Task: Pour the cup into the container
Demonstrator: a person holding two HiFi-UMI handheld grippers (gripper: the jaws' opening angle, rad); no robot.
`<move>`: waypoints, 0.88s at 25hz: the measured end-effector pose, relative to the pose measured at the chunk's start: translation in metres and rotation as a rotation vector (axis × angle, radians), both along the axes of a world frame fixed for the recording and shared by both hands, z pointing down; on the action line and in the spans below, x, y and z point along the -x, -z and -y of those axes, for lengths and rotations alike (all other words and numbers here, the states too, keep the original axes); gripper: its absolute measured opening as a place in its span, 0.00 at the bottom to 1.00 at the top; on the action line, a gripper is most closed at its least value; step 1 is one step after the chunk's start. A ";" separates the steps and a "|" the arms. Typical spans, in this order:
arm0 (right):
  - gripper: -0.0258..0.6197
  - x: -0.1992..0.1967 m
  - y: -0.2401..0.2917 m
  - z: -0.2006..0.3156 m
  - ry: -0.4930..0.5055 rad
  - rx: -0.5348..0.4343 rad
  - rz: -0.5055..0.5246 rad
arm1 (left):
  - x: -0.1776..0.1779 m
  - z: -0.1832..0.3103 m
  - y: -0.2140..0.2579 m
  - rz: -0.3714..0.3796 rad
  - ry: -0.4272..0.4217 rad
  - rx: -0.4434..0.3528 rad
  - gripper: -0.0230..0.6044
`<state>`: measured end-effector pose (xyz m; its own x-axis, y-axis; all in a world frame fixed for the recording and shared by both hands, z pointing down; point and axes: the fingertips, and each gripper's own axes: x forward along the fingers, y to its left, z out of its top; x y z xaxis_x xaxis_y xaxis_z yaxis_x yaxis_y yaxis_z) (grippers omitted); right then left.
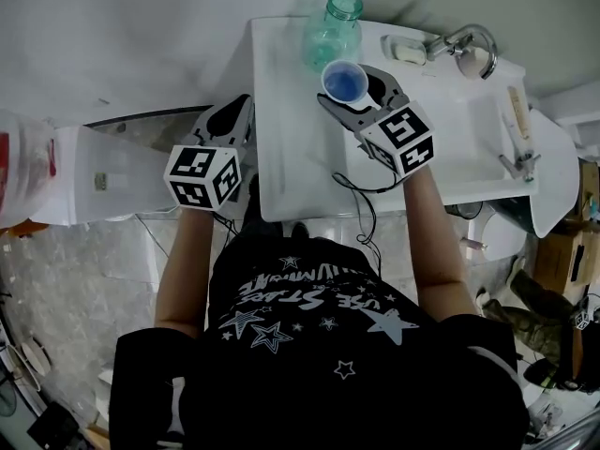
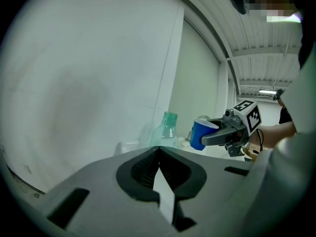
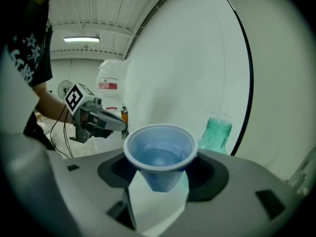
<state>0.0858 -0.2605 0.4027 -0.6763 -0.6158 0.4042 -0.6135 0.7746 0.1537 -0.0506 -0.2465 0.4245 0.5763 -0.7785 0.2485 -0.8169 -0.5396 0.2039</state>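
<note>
A small blue plastic cup [image 1: 345, 81] with water in it sits upright between the jaws of my right gripper [image 1: 357, 93], which is shut on it above the white counter [image 1: 281, 139]. In the right gripper view the cup [image 3: 160, 154] fills the centre, with clear liquid visible inside. A pale green glass bottle [image 1: 333, 28] with an open mouth stands just beyond the cup, at the counter's far edge; it also shows as the bottle [image 3: 216, 134] past the jaws. My left gripper [image 1: 242, 111] hangs off the counter's left side, shut with nothing in it [image 2: 159, 149].
A sink basin [image 1: 469, 134] with a chrome faucet [image 1: 466, 43] and a soap dish [image 1: 409, 52] lies right of the cup. A white appliance [image 1: 103, 181] and a red-and-white bag [image 1: 19, 167] stand at the left. A black cable [image 1: 361, 195] hangs from the right gripper.
</note>
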 end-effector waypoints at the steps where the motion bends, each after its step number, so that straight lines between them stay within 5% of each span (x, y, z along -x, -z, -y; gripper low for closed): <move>1: 0.48 0.004 -0.005 -0.003 0.007 0.005 0.003 | 0.002 -0.002 -0.002 0.001 0.003 0.004 0.05; 22: 0.48 0.066 -0.115 -0.013 0.099 0.134 0.030 | 0.018 -0.009 -0.057 0.014 0.006 0.107 0.05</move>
